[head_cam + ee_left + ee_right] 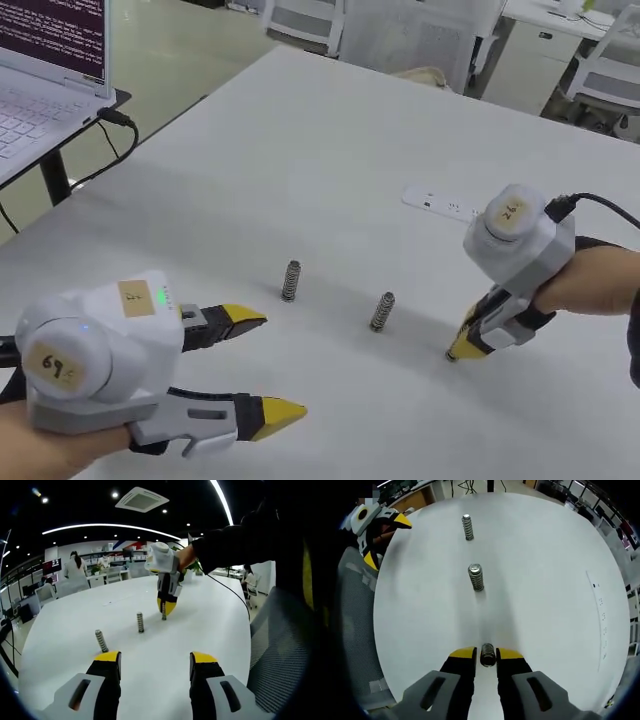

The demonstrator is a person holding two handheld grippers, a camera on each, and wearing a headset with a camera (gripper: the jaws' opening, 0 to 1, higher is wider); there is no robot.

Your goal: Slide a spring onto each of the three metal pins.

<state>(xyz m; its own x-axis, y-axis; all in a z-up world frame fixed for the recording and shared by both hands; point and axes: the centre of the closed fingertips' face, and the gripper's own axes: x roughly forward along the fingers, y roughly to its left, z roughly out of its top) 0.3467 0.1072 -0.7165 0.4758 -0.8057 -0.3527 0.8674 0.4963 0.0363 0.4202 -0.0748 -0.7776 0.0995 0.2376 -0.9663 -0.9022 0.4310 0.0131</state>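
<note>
Right claw (462,347) clenched on third spring (487,655), upright on table (330,150), right end of row. Mid spring (382,311) and left spring (291,280) stood on pins. Left claw (284,363) released, empty, near left. Spring judged light, bouncy, apt to buckle or flick out; best pinched gently mid-coil, axis vertical.

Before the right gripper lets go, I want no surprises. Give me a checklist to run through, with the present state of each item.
1. Far spring standing upright: ok.
2. Middle spring upright, metal pin top showing: ok.
3. Third spring between the right gripper's jaws, which close on it: ok.
4. Third spring fully seated: cannot tell, as its lower end is hidden.
5. Left gripper open, holding nothing, apart from all springs: ok.
</note>
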